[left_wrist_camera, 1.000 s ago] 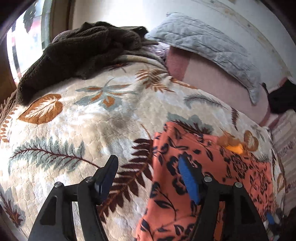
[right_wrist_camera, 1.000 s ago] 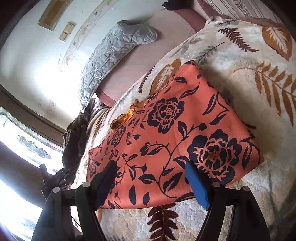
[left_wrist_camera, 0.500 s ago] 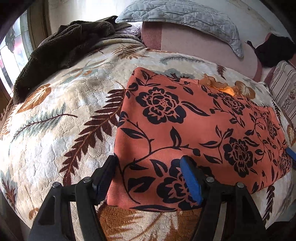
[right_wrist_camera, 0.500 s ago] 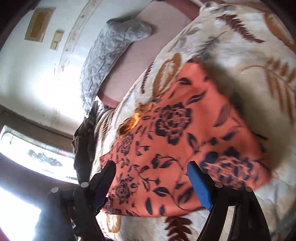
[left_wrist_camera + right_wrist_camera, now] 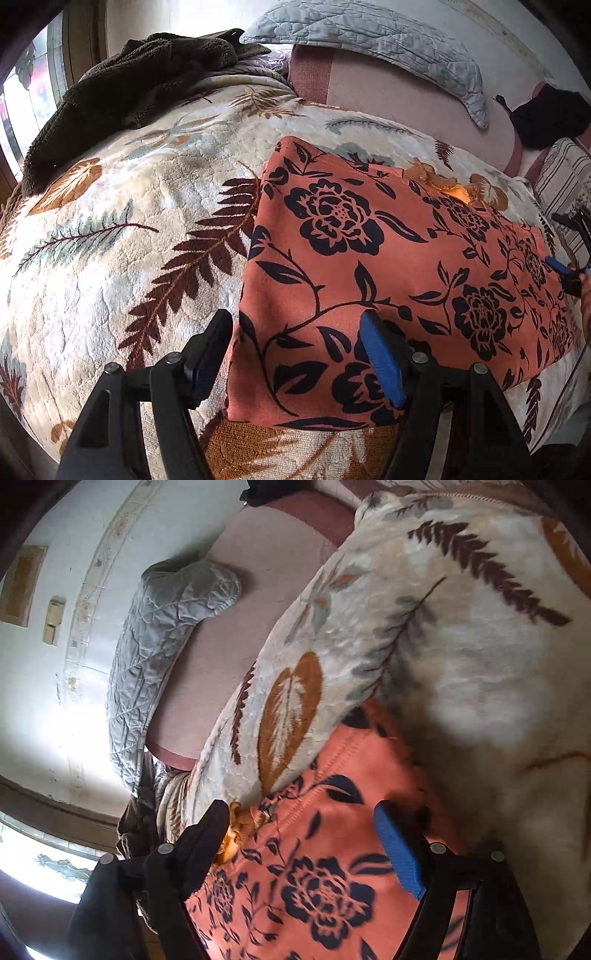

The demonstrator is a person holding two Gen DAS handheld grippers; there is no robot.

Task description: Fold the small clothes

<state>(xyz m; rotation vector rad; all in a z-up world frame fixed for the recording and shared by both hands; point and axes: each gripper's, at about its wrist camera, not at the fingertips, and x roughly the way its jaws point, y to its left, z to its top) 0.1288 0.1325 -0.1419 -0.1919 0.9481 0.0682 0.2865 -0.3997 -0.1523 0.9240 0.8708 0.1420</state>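
The orange garment (image 5: pixel 388 258) is lying spread flat on the leaf-patterned blanket (image 5: pixel 122 236), filling the area from the centre out toward 3 o'clock in the left wrist view. It is a salmon-orange cloth printed with black roses, leaves and trailing vines, and it is sitting in a neat rectangle with straight edges and a stitched hem along its far side. At about 1 o'clock on its far edge a small bright orange frill (image 5: pixel 439 182) is poking out.

The left gripper (image 5: pixel 295 354) is hovering at 6 o'clock with its jaws standing wide apart, straddling the garment's near left corner; nothing is pinched between them. One black finger (image 5: pixel 210 354) is hanging over the blanket, while the blue pad (image 5: pixel 380 362) is over the cloth.

The right gripper (image 5: pixel 303 842) is also gaping wide and holding nothing, poised over the garment's (image 5: pixel 325 849) other end, near the hem. In its view the same frill (image 5: pixel 236 830) is showing just beside the black finger.

Beyond the blanket, at 12 o'clock, a grey quilted pillow (image 5: pixel 388 40) is resting on a pink bolster (image 5: pixel 399 96), and a dark brown fleece (image 5: pixel 122 88) is heaped at 11 o'clock.
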